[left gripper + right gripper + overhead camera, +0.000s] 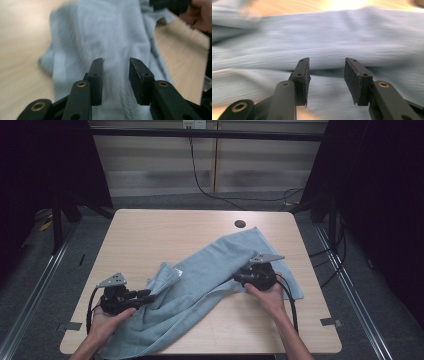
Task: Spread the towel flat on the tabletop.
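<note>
Between the left gripper's (116, 65) two black jaws nothing was clamped: they stood apart, with a clear gap, and the light blue towel (110, 37) showed through that gap on the table beneath. Its pads (135, 77) were free of the cloth. Farther along in the left gripper view, the towel ran away from the jaws in a long ribbed band with a folded edge on one side, and a person's other hand (200, 15) held a dark gripper body at the top corner.

Over at the right gripper (327, 65), the jaws were likewise apart with nothing pinched; the blurred towel (332, 37) spread across the whole width beyond them, a dark crease lying just past the fingertips.

From the high view, the left gripper (147, 295) lay low at the near left of the wooden table (150, 230), its jaws pointing toward the towel's bunched near-left part and just at its edge. The right gripper (239, 278) sat over the towel's right portion, jaws pointing left. The towel (210, 270) stretched diagonally from the near-left table edge, where it hung slightly over, up toward the far right, near a small dark round hole (240, 224) in the tabletop. Both hands (270, 295) came in from the near side, well apart from each other.
</note>
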{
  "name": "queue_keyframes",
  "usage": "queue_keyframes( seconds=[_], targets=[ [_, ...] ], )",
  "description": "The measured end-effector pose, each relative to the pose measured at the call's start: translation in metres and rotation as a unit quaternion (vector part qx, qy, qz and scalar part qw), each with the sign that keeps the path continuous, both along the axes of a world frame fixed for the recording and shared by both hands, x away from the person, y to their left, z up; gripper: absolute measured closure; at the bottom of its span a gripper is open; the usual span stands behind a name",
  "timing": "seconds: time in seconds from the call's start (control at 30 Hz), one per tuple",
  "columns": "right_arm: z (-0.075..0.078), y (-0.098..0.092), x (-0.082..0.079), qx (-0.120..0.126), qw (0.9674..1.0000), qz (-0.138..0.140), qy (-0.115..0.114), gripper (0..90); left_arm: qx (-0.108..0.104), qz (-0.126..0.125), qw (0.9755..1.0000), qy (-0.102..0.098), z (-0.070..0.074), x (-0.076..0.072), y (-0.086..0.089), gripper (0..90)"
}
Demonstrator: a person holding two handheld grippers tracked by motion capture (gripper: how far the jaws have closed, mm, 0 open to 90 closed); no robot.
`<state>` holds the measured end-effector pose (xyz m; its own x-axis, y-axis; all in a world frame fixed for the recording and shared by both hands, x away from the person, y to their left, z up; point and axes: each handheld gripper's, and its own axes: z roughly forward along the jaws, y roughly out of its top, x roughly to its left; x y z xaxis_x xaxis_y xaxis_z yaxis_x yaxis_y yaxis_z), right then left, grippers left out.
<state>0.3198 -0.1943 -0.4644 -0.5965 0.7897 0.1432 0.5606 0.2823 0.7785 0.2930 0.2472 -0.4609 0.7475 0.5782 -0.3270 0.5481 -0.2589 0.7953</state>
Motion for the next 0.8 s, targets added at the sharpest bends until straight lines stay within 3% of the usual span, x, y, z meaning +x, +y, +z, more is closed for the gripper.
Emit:
queue_keyframes(
  seconds=[0.1, 0.2, 0.27, 0.33, 0.4, 0.43, 0.5, 0.53, 0.6, 0.63, 0.73, 0.8],
  targets=[
    [0.0, 0.022, -0.013, -0.01, 0.9989, 0.045, 0.003, 56.8, 0.006, -0.006, 0.9998, -0.016, 0.012, 0.01, -0.007, 59.2],
    [0.0, 0.045, -0.018, -0.003, 0.9971, 0.076, 0.002, 54.9, 0.028, -0.005, 0.9994, -0.021, 0.013, 0.028, -0.019, 54.5],
    [-0.001, 0.06, -0.018, 0.003, 0.9954, 0.095, 0.005, 50.6, 0.049, -0.011, 0.9986, -0.017, 0.006, 0.041, -0.029, 49.0],
    [-0.004, 0.073, -0.017, 0.0, 0.9938, 0.111, 0.007, 45.4, 0.057, -0.011, 0.9981, -0.019, -0.002, 0.049, -0.036, 45.7],
    [-0.009, 0.082, -0.017, -0.001, 0.9925, 0.121, 0.014, 41.4, 0.081, -0.003, 0.9967, -0.005, -0.015, 0.056, -0.043, 42.3],
    [-0.012, 0.085, -0.016, -0.001, 0.9918, 0.127, 0.017, 40.0, 0.084, -0.004, 0.9965, 0.002, -0.02, 0.059, -0.044, 43.6],
    [-0.019, 0.089, -0.018, -0.01, 0.9908, 0.132, 0.025, 39.0, 0.1, -0.004, 0.995, -0.001, -0.025, 0.06, -0.043, 62.1],
    [-0.022, 0.09, -0.019, -0.016, 0.9905, 0.132, 0.033, 40.1, 0.098, -0.004, 0.9952, -0.002, -0.024, 0.06, -0.042, 71.0],
    [-0.027, 0.089, -0.022, -0.028, 0.9891, 0.141, 0.034, 53.8, 0.083, 0.006, 0.9965, -0.005, -0.02, 0.059, -0.035, 82.0],
    [-0.029, 0.087, -0.025, -0.034, 0.9886, 0.143, 0.034, 65.5, 0.08, 0.014, 0.9967, -0.008, -0.017, 0.058, -0.031, 83.3],
    [-0.028, 0.075, -0.033, -0.03, 0.9882, 0.144, 0.042, 87.1, 0.067, 0.03, 0.9973, -0.008, -0.014, 0.055, -0.016, 84.2],
    [-0.025, 0.067, -0.037, -0.022, 0.9889, 0.142, 0.039, 89.3, 0.06, 0.041, 0.9973, -0.009, -0.013, 0.052, -0.005, 84.4]
  ],
)
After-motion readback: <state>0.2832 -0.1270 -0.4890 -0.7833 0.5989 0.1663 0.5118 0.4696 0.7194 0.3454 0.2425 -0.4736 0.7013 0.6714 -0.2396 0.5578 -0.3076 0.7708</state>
